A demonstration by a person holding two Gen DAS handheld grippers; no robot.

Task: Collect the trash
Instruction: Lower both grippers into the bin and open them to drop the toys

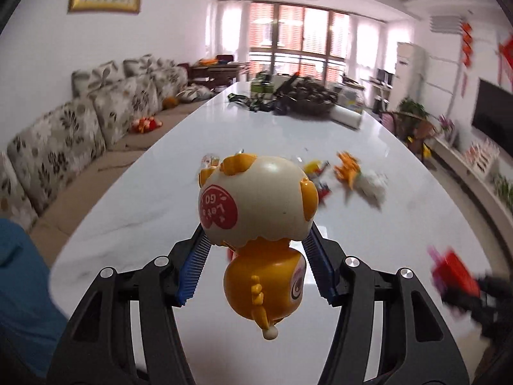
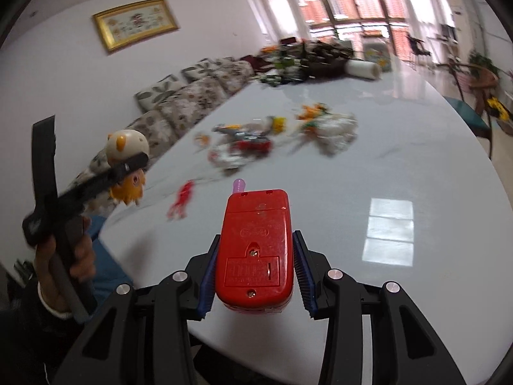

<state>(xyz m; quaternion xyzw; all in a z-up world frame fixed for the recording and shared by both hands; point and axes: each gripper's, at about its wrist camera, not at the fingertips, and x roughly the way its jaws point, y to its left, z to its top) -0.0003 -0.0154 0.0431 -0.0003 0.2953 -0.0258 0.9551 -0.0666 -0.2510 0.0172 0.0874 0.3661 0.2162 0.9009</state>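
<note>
My left gripper (image 1: 256, 240) is shut on an orange and cream toy figure (image 1: 256, 211) with a red heart sticker, held above the white table (image 1: 128, 211). The figure also shows in the right wrist view (image 2: 126, 150), at the left. My right gripper (image 2: 255, 256) is shut on a red toy phone (image 2: 255, 250) with a purple antenna, held above the table's near end; it shows blurred in the left wrist view (image 1: 455, 272). A scatter of small trash and toys (image 2: 253, 141) lies mid-table, with an orange and white crumpled piece (image 1: 356, 176) and a small red scrap (image 2: 181, 199).
A dark pile of clutter (image 1: 298, 96) and a white roll (image 2: 362, 69) sit at the table's far end. A floral sofa (image 1: 80, 134) runs along the left. A TV (image 1: 493, 118) and shelf are on the right, with chairs (image 2: 474, 118) beside the table.
</note>
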